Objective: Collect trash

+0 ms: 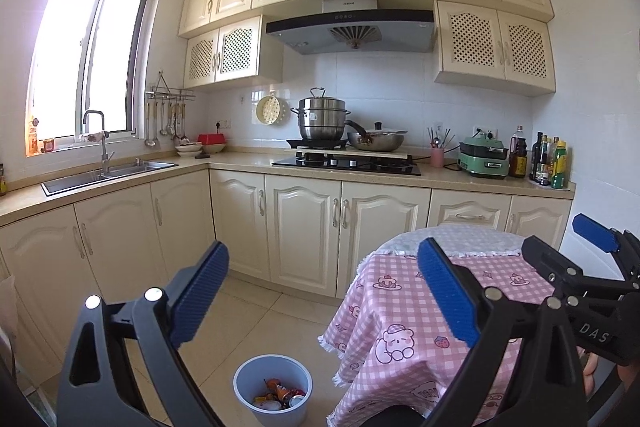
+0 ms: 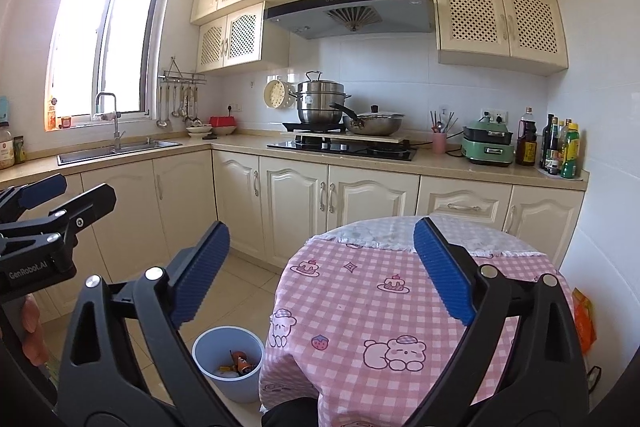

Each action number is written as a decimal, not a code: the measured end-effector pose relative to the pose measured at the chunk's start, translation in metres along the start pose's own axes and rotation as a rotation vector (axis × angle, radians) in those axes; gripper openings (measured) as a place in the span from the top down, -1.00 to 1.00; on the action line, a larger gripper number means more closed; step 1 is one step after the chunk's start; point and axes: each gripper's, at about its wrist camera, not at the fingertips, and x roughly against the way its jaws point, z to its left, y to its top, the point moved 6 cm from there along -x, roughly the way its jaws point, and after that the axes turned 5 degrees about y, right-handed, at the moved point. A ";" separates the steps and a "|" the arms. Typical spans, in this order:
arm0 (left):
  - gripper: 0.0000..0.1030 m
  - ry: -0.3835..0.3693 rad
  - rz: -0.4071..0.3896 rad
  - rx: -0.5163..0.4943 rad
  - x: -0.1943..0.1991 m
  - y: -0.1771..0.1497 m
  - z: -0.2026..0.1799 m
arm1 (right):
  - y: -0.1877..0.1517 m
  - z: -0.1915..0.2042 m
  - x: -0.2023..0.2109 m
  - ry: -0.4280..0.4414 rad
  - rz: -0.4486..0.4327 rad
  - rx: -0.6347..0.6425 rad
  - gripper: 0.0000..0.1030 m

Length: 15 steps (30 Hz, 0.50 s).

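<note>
Matt checked cloth point(image 2: 400, 307) covers the table; beside it a smooth, seemingly plastic bin point(image 2: 228, 363). Behind, glossy steel pots point(image 2: 322, 103). Ribbed blue pads point(image 2: 200, 275) line matt black fingers.

Floor: beige tile floor point(image 1: 256, 311); a pale blue plastic bin point(image 1: 244, 383) stands on it, holding wrappers and cans.
Table: round, pink checked cartoon-print tablecloth point(image 2: 360, 291) lying over it.
</note>
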 end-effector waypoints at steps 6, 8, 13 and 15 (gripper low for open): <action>-0.81 0.014 0.002 -0.006 -0.003 -0.002 0.002 | -0.003 0.003 -0.004 0.010 0.012 0.005 -0.79; -0.82 0.019 0.007 -0.011 -0.004 -0.003 0.002 | -0.003 0.004 -0.005 0.011 0.015 0.006 -0.79; -0.82 0.025 0.017 -0.019 -0.007 -0.005 0.002 | -0.004 0.006 -0.007 0.014 0.024 0.008 -0.79; -0.82 0.022 0.019 -0.018 -0.007 -0.005 0.002 | -0.004 0.007 -0.008 0.016 0.027 0.007 -0.79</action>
